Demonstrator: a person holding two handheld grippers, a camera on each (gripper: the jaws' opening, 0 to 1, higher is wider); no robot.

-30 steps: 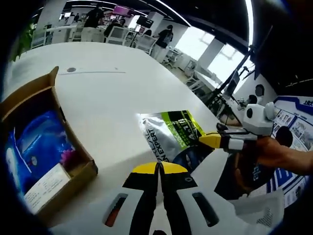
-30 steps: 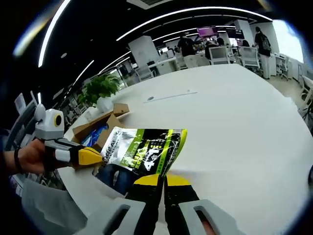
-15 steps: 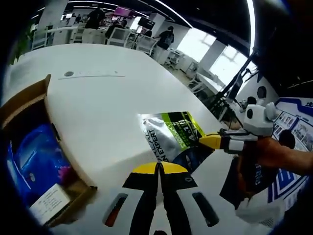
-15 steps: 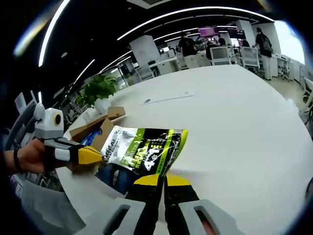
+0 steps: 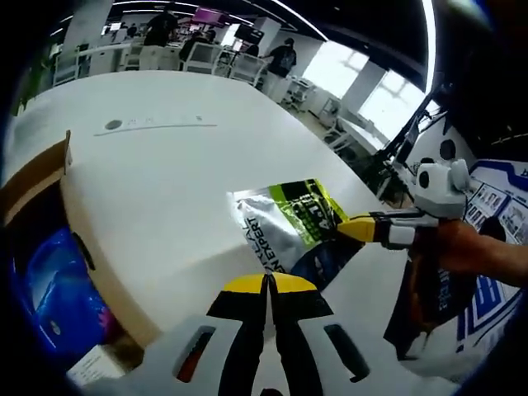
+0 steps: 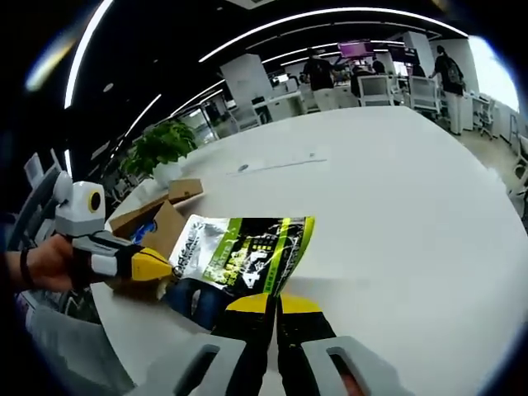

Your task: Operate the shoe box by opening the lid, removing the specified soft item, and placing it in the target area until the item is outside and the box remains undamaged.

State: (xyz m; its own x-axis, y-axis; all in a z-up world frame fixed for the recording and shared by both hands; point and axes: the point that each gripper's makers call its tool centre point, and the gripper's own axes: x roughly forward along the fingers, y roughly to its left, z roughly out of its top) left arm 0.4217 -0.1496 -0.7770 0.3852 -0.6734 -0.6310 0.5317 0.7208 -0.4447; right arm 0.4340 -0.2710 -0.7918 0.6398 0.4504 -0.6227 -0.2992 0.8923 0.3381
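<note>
Both tongs (image 5: 266, 285) (image 6: 272, 304) pinching the green pouch (image 6: 243, 252); blue bag (image 5: 58, 289) inside box (image 5: 33, 177), left gripper view.

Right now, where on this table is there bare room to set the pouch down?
The white table lies bare beyond the pouch, out toward the far chairs. It is crowded on the side with the open shoe box, where the left gripper and right gripper pinch the pouch's edges.
</note>
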